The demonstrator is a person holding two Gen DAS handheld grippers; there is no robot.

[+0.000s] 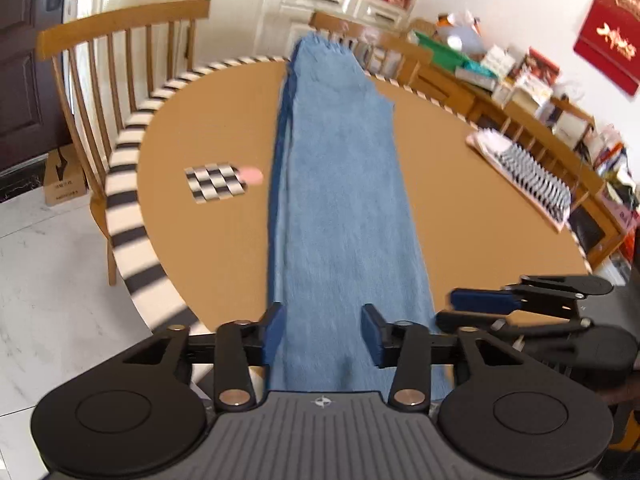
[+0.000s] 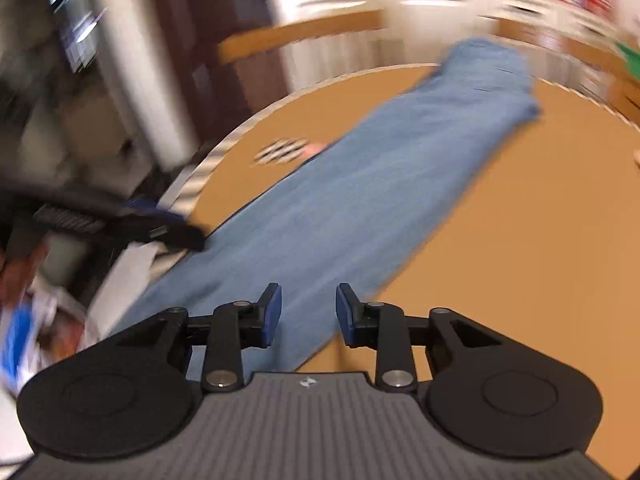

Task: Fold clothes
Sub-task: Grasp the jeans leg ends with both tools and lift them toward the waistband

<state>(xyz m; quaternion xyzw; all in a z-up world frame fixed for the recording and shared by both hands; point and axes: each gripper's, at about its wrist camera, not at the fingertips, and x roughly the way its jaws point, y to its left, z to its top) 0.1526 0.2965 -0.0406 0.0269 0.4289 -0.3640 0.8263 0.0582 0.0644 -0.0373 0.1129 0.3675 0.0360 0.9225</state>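
Note:
A pair of light blue jeans [image 1: 340,184] lies folded lengthwise in a long strip across the round brown table [image 1: 208,224], its far end hanging over the back edge. My left gripper [image 1: 323,330] is open, with its fingers on either side of the near end of the jeans. My right gripper [image 1: 446,308] shows at the right, just beside the jeans. In the blurred right wrist view my right gripper [image 2: 308,312] is open over the near end of the jeans [image 2: 360,184], and my left gripper [image 2: 192,236] sits at the jeans' left edge.
A checkered marker [image 1: 216,182] with a pink spot lies left of the jeans. A folded patterned cloth [image 1: 528,172] lies at the table's right edge. Wooden chairs [image 1: 120,64] stand around the table. A cluttered sideboard [image 1: 520,80] runs along the right wall.

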